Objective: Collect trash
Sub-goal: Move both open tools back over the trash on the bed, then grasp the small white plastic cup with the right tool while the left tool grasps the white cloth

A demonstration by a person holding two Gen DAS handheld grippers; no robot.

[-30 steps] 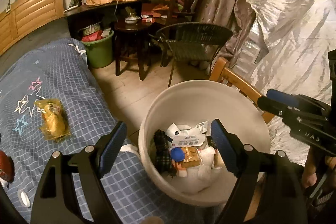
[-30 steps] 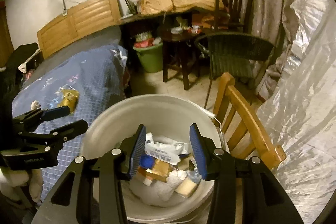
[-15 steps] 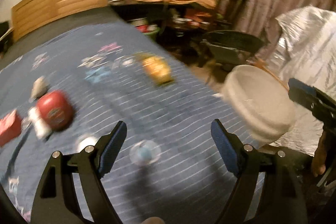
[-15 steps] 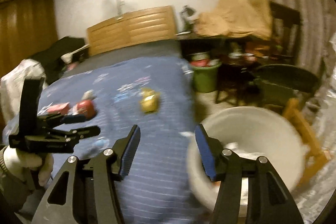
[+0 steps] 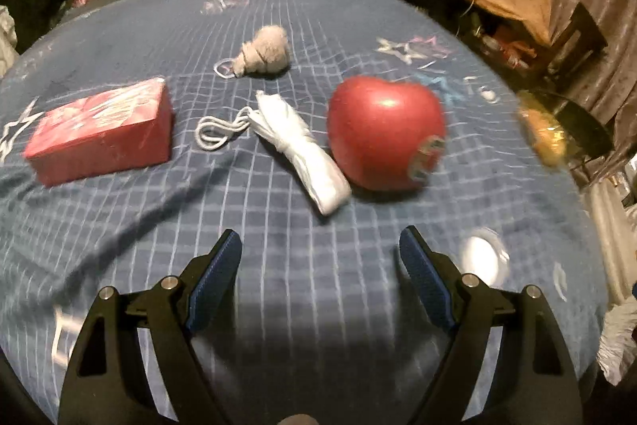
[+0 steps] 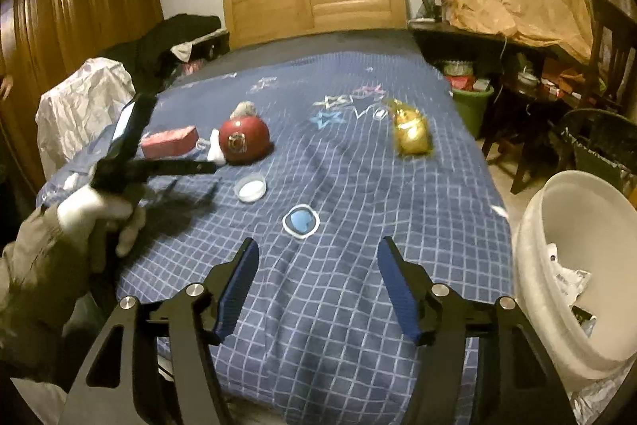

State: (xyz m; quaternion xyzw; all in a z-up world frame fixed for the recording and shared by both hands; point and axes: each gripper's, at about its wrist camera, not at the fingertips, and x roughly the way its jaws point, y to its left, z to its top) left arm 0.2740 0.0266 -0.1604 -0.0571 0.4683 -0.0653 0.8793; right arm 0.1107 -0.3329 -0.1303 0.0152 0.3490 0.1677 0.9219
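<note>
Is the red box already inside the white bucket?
No. The red box lies on the blue bedspread, far from the white bucket beside the bed.

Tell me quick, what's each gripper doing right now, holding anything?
Left gripper: open, empty, above the blue checked bedspread.
Right gripper: jaws opening, nothing between them.
</note>
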